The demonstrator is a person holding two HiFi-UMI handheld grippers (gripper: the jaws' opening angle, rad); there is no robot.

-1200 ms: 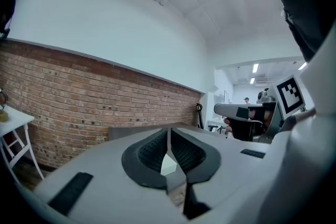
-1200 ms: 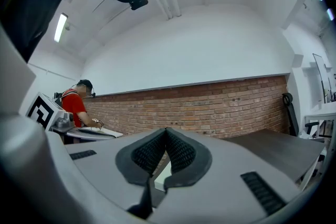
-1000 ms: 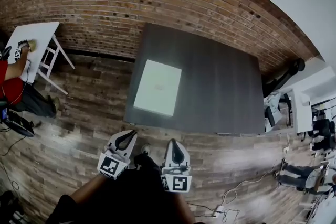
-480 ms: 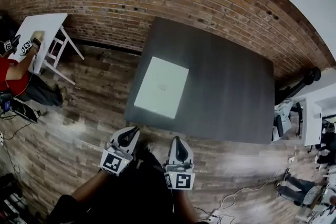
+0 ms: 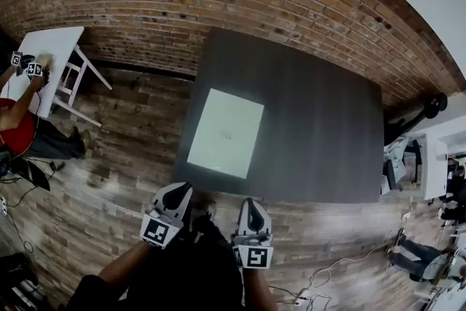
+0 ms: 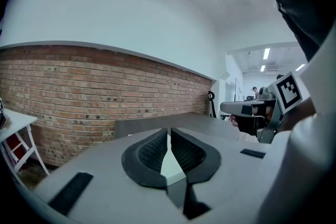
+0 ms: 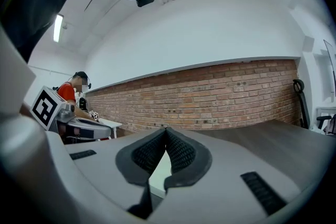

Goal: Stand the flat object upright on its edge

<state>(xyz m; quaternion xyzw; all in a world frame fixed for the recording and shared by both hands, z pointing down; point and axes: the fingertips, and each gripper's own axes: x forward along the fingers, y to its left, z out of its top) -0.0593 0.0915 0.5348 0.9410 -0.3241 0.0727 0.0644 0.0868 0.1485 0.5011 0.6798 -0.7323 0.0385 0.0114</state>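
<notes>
Head view. A dark table (image 5: pixel 320 135) fills the centre, below a brick wall (image 5: pixel 182 4). A white panel (image 5: pixel 226 132) lies flat on the table's left half, near its lower edge. The left gripper (image 5: pixel 180 189) and right gripper (image 5: pixel 251 203) appear side by side just below that edge, lower centre, against a wooden floor (image 5: pixel 95 186). A small white table (image 5: pixel 51 54) stands upper left.

The flat object (image 5: pixel 226 132) is looking white, smooth and matt, maybe card or plastic. The table (image 5: pixel 320 120) is showing a dark grey, matt top with faint grain. The floor (image 5: pixel 109 156) is showing worn wood planks. The wall (image 5: pixel 182 4) is showing rough red brick. The left gripper (image 6: pixel 168 136) and the right gripper (image 7: pixel 165 131) are looking like smooth grey plastic. Their black pads (image 6: pixel 152 153) are looking bumpy and matt.
</notes>
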